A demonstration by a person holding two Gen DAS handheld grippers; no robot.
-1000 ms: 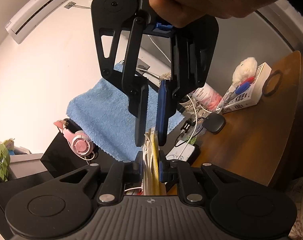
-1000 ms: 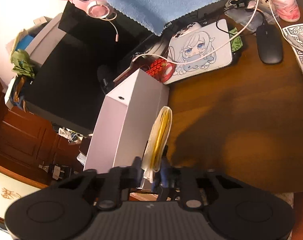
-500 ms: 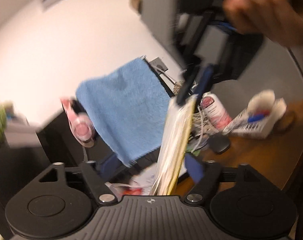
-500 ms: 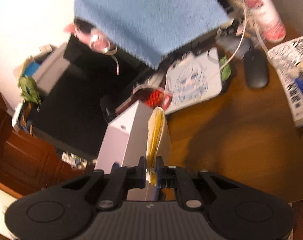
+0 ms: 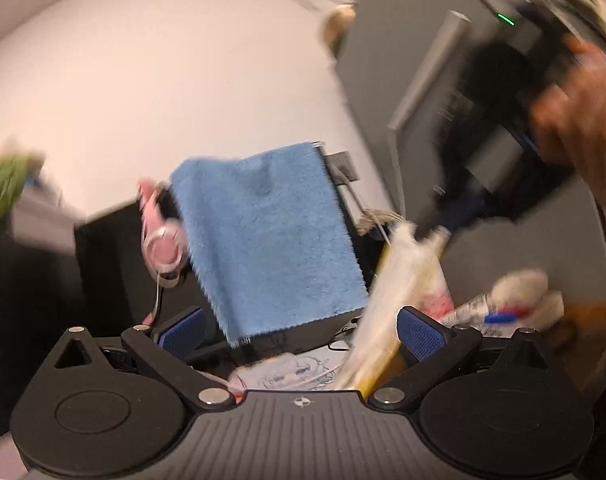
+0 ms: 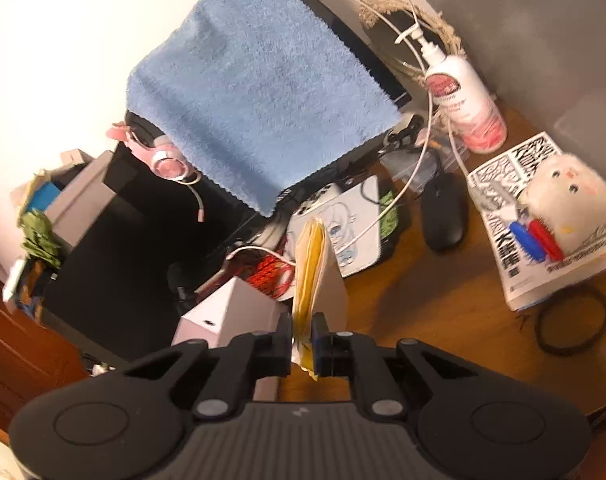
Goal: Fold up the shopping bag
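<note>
Left hand-held gripper [image 5: 299, 332] spread wide, gripping nothing. Folded shopping bag [image 5: 391, 304] passing just inside its right-hand pad [image 5: 419, 332], long axis slanting up and rightward from there toward the blurred right hand-held gripper [image 5: 435, 232]. Right hand-held gripper [image 6: 302, 342] clamped on the shopping bag [image 6: 311, 268], edge-on, extending straight forward above the bench [image 6: 443, 300]. Likely right hand alone carrying the bundle.
</note>
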